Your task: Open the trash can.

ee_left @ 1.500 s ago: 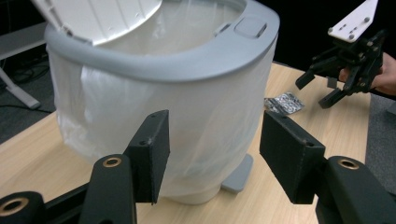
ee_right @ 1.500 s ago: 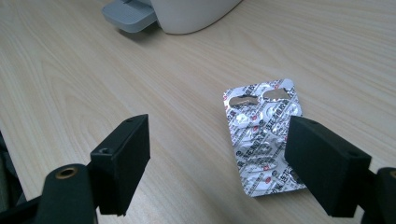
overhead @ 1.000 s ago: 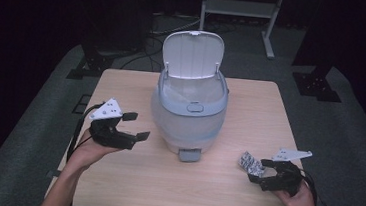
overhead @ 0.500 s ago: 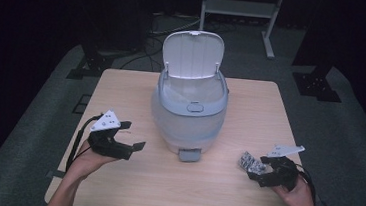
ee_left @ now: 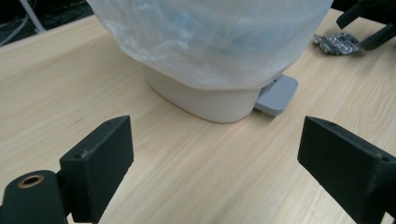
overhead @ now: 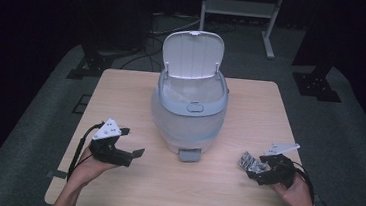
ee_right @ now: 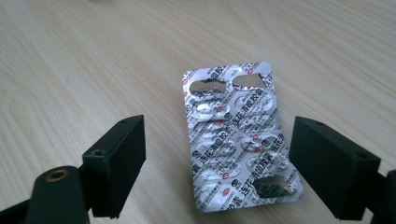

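A fixed camera above the near edge of the wooden table point(overhead: 251, 104) looks forward and down on the pedal bin point(overhead: 189, 108) at centre. The left gripper view sits low and close, facing the bin's base point(ee_left: 205, 100). The right gripper view looks steeply down at a foil blister pack point(ee_right: 238, 135) lying right of the bin, also visible from above point(overhead: 249, 162).

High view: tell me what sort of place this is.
Probably a recording studio or lab, not a home: a lone wooden table stands on grey carpet before black curtains, cables trail on the floor behind, and a bag-lined pedal bin and a spent blister pack sit staged on it.
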